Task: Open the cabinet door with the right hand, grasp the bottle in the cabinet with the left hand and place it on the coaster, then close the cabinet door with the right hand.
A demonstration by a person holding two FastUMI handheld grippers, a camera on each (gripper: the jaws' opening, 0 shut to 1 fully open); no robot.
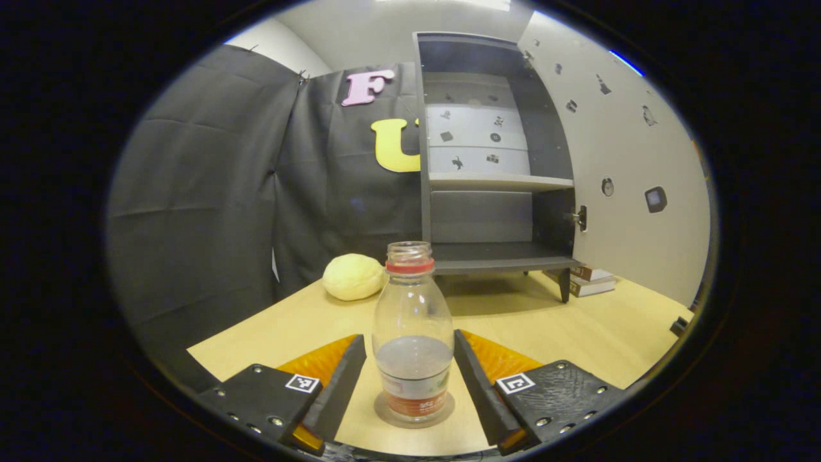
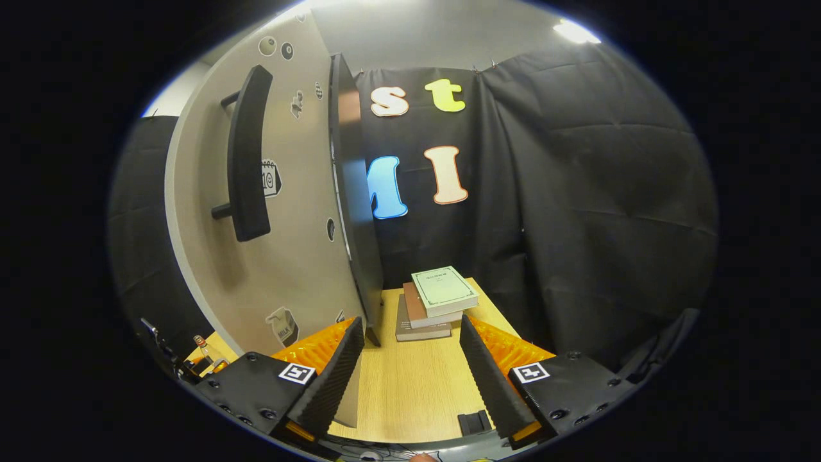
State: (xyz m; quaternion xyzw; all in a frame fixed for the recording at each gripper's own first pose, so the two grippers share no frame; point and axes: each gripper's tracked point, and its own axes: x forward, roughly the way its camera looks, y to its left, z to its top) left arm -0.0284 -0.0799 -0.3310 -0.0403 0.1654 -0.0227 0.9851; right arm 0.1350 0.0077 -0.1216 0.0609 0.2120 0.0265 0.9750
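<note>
Left gripper (image 1: 410, 378) sits low over the wooden table (image 1: 577, 333), fingers spread wide with the bottle (image 1: 412, 333) standing upright between them, and from this angle I can't quite tell whether either finger touches the plastic. Behind it, the dark cabinet (image 1: 494, 160) stands on the table with its shelves bare and its pale door (image 1: 628, 167) swung fully open to the side, stickers dotted across the inner face. Over in the right gripper view, that same door (image 2: 282, 192) looms just beside the right gripper (image 2: 410, 359), showing its long dark handle (image 2: 247, 154), and the right fingers are parted with nothing between them but bare tabletop. Ahead of them, a small stack of books (image 2: 433, 301) lies near the door's edge. Back to the bottle: clear, capless, red ring at the neck, planted squarely on the round coaster (image 1: 385, 414). Beyond it, near the cabinet's foot, rests a pale yellow rounded lump (image 1: 354, 276).
</note>
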